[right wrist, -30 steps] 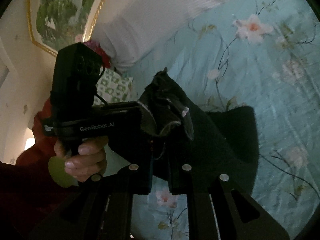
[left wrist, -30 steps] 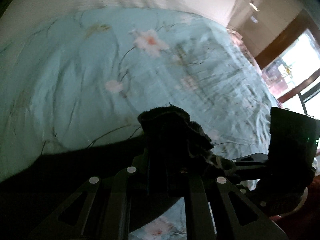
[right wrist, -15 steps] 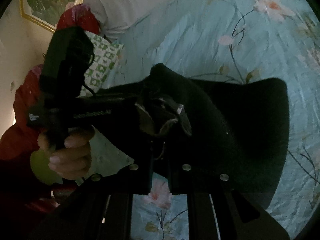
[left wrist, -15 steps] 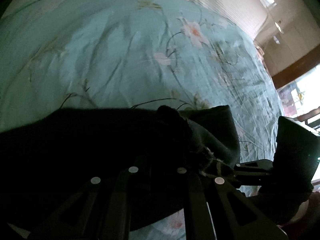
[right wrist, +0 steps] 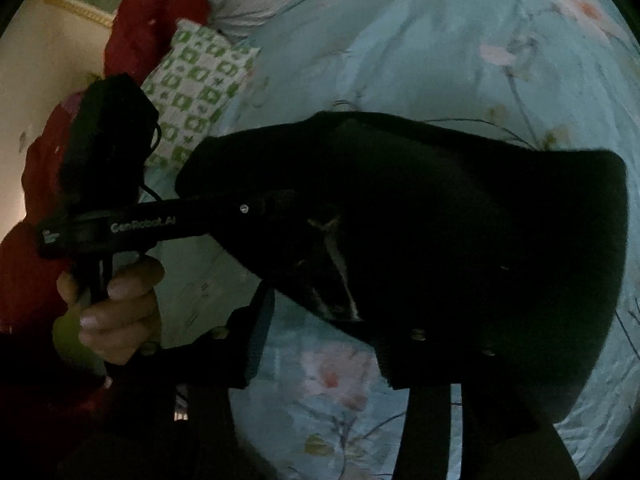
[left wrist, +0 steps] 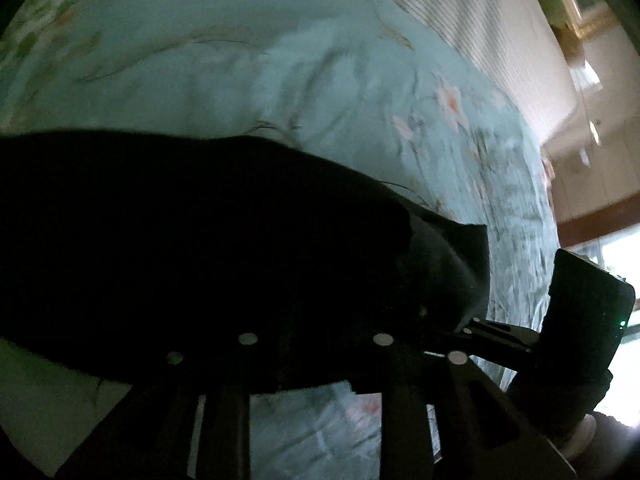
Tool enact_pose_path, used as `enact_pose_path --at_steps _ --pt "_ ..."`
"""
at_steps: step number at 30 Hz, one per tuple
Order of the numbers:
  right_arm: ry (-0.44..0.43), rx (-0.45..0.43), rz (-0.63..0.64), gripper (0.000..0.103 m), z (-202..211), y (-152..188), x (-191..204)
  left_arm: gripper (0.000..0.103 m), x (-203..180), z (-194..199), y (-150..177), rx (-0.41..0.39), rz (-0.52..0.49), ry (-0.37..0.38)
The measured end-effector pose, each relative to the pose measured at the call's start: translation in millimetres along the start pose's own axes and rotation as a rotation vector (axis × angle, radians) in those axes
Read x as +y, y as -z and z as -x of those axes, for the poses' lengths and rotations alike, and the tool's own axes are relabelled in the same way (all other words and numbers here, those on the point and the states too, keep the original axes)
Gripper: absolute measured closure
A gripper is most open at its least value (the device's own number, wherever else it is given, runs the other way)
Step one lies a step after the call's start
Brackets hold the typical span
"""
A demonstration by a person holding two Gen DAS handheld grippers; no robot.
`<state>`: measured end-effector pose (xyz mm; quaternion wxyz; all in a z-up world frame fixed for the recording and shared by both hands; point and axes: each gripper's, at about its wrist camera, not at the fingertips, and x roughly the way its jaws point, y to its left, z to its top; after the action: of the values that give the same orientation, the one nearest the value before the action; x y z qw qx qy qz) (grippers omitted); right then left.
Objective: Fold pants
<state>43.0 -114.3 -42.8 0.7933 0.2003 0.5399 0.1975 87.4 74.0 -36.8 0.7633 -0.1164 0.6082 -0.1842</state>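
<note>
Lying dark pants (right wrist: 460, 240) leave floral bedspread (right wrist: 400, 40) open beyond their edge.

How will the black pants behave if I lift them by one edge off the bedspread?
Probably floppy: the black pants drape in soft curves rather than holding an edge. They look thick and fuzzy, so likely a bit heavy and not slippery. On the wrinkled bedspread they would probably drag and bunch rather than slide.

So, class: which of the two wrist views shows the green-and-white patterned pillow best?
The right wrist view: the green-and-white pillow lies in plain sight at the bed's edge, behind the left gripper, beside the black pants. The left wrist view shows none of it, only pants and floral bedspread.
</note>
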Motion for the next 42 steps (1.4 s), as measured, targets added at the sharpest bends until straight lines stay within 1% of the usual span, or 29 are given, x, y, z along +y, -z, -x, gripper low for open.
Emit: enact_pose_path --at_steps 5,8,9,12,17,19,24,28,33,36,42 --pt "-0.034 0.008 0.043 0.055 -5.8 -12.1 18.0 0.075 30.5 22.0 14.0 -0.035 0.092 -0.018" --pt "-0.046 0.005 0.072 0.055 -7.9 -22.5 28.2 0.069 51.9 35.5 23.0 -0.058 0.154 -0.030" --pt "-0.048 0.005 0.079 0.055 -8.9 -26.4 30.6 0.067 60.4 40.7 26.3 -0.068 0.182 -0.034" --pt "-0.048 0.008 0.105 0.055 -12.7 -38.0 38.3 0.067 82.3 53.2 33.7 -0.089 0.245 -0.048" --pt "-0.044 0.024 0.140 0.055 -23.2 -60.7 50.4 0.062 117.4 68.6 42.3 -0.113 0.340 -0.074" --pt "-0.046 0.034 0.165 0.055 -30.9 -71.4 59.1 0.062 133.4 74.8 45.7 -0.122 0.383 -0.084" --pt "-0.058 0.064 0.212 0.055 -51.8 -93.4 79.4 0.061 159.7 83.1 51.9 -0.135 0.467 -0.114" --pt "-0.065 0.087 0.244 0.055 -69.7 -111.4 91.7 0.059 174.3 86.8 57.6 -0.146 0.524 -0.130" --pt "-0.064 0.115 0.283 0.055 -94.0 -135.7 104.7 0.056 193.9 87.3 57.2 -0.154 0.589 -0.111" --pt "-0.061 0.148 0.303 0.055 -112.3 -148.1 113.2 0.055 205.6 86.3 56.3 -0.157 0.619 -0.089" --pt "-0.056 0.198 0.363 0.055 -146.1 -164.4 130.8 0.052 210.4 74.0 44.8 -0.158 0.658 -0.049"
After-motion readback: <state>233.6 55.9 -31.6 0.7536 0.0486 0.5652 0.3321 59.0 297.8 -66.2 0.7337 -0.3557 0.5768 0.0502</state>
